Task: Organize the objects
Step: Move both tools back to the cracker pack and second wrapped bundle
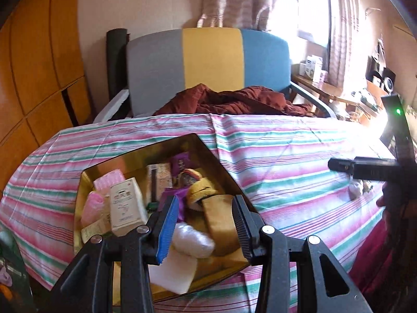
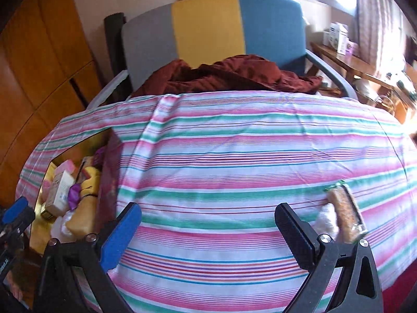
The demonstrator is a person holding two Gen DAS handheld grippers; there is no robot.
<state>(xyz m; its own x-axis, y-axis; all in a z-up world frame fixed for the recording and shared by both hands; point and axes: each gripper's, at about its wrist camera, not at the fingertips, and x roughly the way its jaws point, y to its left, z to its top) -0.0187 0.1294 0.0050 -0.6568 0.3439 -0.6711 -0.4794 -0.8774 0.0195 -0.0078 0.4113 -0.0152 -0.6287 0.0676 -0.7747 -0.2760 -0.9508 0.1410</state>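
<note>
Over the gold tray [image 1: 86, 182] in the left wrist view, hovering with the left gripper [image 1: 206, 208] spread and pinching nothing, above the white box [image 1: 127, 208], yellow plush toy [image 1: 200, 190] and white pouch [image 1: 192, 240] already piled inside. From the right wrist view, above bare striped cloth [image 2: 234, 156], with the right gripper [image 2: 208, 221] spread and empty too, and the clear-wrapped snack bar [image 2: 345, 214] just beside its right finger, outside the jaws. Likely to close on cloth, or nudge the wrapper away, unless shifted right first.

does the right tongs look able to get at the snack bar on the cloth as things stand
Probably yes. The snack bar lies in the open on the striped cloth, just beside the right tongs, which stand open and empty. Nothing blocks it.
</note>
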